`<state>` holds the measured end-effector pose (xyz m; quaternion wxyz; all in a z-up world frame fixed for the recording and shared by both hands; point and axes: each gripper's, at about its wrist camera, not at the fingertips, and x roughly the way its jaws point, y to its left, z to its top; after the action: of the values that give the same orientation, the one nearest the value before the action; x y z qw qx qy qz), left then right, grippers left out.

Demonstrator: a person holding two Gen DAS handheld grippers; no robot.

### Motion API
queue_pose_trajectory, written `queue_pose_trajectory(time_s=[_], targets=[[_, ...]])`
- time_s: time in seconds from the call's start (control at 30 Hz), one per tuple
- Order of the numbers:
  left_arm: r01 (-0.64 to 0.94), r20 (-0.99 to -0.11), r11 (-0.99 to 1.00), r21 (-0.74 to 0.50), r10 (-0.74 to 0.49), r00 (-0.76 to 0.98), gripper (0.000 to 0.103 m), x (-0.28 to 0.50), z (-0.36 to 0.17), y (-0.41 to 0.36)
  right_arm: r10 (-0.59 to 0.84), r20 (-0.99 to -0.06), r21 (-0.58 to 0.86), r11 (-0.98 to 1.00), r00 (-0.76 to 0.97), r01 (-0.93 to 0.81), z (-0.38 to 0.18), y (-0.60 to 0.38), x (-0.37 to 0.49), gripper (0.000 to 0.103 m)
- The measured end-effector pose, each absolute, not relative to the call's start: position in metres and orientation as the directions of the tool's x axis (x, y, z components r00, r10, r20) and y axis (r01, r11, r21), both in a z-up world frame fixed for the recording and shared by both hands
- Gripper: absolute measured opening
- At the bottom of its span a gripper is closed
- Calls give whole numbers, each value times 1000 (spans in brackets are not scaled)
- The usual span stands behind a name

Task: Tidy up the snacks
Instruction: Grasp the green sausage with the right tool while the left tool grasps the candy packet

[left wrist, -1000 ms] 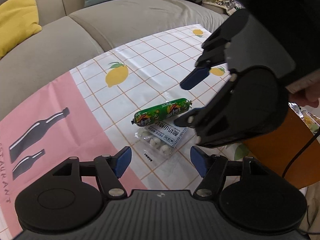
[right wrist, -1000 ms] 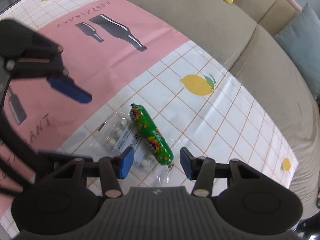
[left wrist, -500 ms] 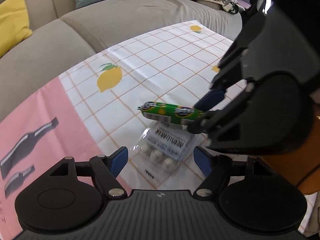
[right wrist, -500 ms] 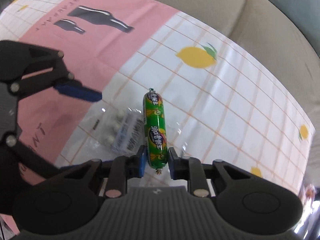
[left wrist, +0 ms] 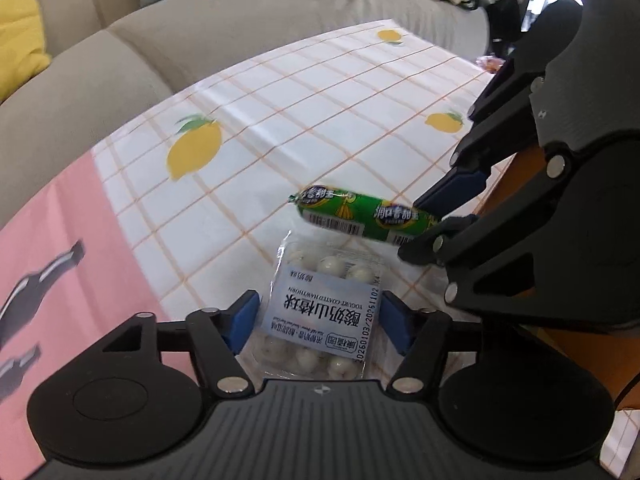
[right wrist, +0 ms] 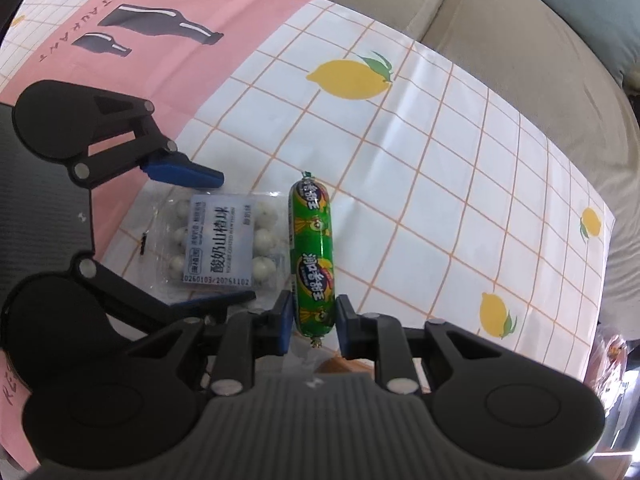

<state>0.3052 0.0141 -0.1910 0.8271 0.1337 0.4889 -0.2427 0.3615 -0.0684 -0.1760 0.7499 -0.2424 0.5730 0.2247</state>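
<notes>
The right gripper clamps 1 end of a glossy green cylindrical sausage over the checked, lemon-printed plastic cloth. Beside it lies a clear crinkly bag of round white balls; the left gripper straddles it, jaws closing, blue pads not yet pressing.

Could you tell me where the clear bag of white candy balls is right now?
The bag lies on the tablecloth between the closing left gripper's jaws, just beside the green sausage in the right gripper.
</notes>
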Motion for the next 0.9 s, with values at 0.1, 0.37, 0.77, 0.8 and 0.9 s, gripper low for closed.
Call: queue_pose_trajectory(time_s=[0.1, 0.37, 0.77, 0.8, 0.9], targets=[[455, -894, 890, -17, -217, 392, 71, 298, -188, 20, 61, -963, -113, 791, 261, -601, -174, -68, 358, 19], [172, -944, 985, -34, -88, 317, 68, 258, -182, 55, 130, -951, -54, 822, 279, -566, -154, -60, 327, 19], [-85, -958, 995, -42, -16, 286, 67, 184, -176, 99, 265, -932, 98, 840, 246, -533, -146, -40, 248, 19], [-102, -958, 994, -46, -15, 287, 67, 180, -176, 102, 274, -930, 109, 842, 244, -528, -147, -39, 240, 19], [-130, -958, 990, -48, -9, 286, 67, 165, -175, 104, 285, -924, 128, 858, 253, -498, -151, -43, 215, 19]])
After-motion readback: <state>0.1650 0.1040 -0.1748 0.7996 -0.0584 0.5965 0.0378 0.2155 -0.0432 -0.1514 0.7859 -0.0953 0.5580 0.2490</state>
